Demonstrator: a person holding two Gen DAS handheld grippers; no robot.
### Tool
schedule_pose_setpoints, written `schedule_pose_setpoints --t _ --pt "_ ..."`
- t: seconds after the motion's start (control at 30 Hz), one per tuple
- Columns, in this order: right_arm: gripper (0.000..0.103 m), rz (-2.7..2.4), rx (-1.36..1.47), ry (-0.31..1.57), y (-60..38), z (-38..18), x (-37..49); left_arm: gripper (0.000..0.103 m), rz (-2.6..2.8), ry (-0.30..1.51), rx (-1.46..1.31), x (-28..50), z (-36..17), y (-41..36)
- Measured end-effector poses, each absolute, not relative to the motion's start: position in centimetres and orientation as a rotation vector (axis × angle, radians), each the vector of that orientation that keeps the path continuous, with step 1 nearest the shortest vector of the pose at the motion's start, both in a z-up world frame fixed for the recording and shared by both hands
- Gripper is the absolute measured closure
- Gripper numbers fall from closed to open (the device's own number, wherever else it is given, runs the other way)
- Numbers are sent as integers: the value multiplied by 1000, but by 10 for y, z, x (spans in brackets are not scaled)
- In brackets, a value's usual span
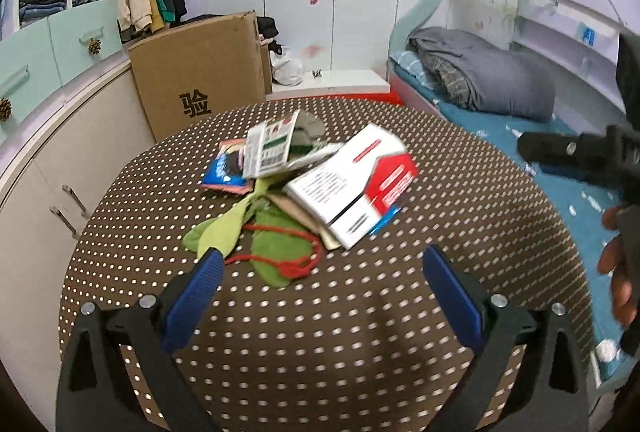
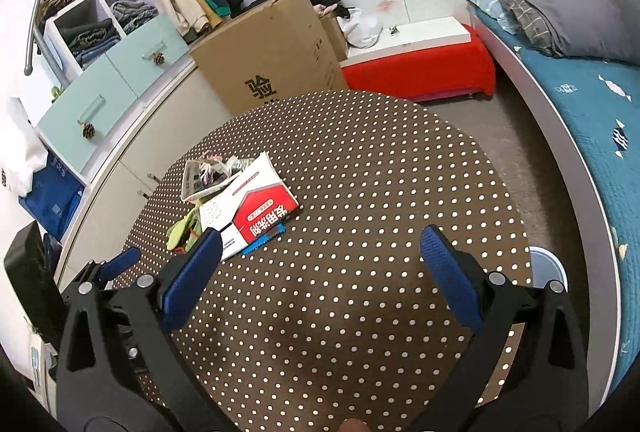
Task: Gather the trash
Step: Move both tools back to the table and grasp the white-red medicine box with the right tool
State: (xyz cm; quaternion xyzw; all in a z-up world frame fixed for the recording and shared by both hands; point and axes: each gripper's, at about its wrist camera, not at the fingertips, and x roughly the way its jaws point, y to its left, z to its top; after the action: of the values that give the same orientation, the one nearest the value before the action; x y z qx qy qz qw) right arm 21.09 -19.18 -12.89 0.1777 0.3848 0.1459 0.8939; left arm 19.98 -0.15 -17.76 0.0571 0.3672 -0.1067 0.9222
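On dotted table, centre-left: trash pile; red-white box on top, long axis near-left to far-right. Left gripper spread wide, empty, pile straight ahead, just beyond fingertips. Right gripper also released, pile to its far left. Left seems nearer, though blur hinders.

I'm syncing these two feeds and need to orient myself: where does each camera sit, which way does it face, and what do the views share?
Left wrist: sits on the left gripper, low over the dotted table, facing the trash pile, with the cardboard box behind; open blue fingers show, plus a hand at right.
Right wrist: sits on the right gripper, higher, facing the table, pile to its left; open fingers show, and the left gripper's fingertips.
Shared: table, pile, red-white box, cardboard box, bed.
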Motion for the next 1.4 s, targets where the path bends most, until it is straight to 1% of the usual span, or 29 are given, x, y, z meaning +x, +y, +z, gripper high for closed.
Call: schedule_pose_setpoints --t 0.23,0.3,0.37,0.4,0.47,0.5,0.57,0.6,0.63,0.67,1.03,1.23,1.4 --pt "6 309 382 820 -191 -141 211 6 -246 783 190 207 -192 1" --pt "6 309 382 825 -190 -143 212 9 -259 797 199 211 -195 1" --pt "6 306 380 829 -191 -145 212 28 -271 825 199 217 -200 2" --pt "6 304 381 830 -192 -145 212 31 -275 838 192 220 -203 3" --pt "6 304 386 831 -194 -146 213 43 -278 857 182 225 -208 5" --pt "6 304 386 832 -194 -147 213 47 -288 868 175 227 -210 6" --pt "6 304 380 834 -193 -147 213 66 -298 889 167 230 -213 7" --pt "6 307 371 836 -191 -147 214 73 -298 883 165 230 -213 7" --pt "6 309 363 837 -190 -146 215 89 -307 878 155 230 -211 9" --pt "6 313 352 840 -187 -146 216 96 -315 882 141 231 -212 12" --pt "6 401 83 885 -107 -149 240 97 -311 843 25 215 -207 41" --pt "6 402 -82 873 -69 -151 253 97 -268 807 -52 203 -202 66" --pt "6 402 -103 886 -54 -155 257 97 -229 772 -126 191 -199 90"
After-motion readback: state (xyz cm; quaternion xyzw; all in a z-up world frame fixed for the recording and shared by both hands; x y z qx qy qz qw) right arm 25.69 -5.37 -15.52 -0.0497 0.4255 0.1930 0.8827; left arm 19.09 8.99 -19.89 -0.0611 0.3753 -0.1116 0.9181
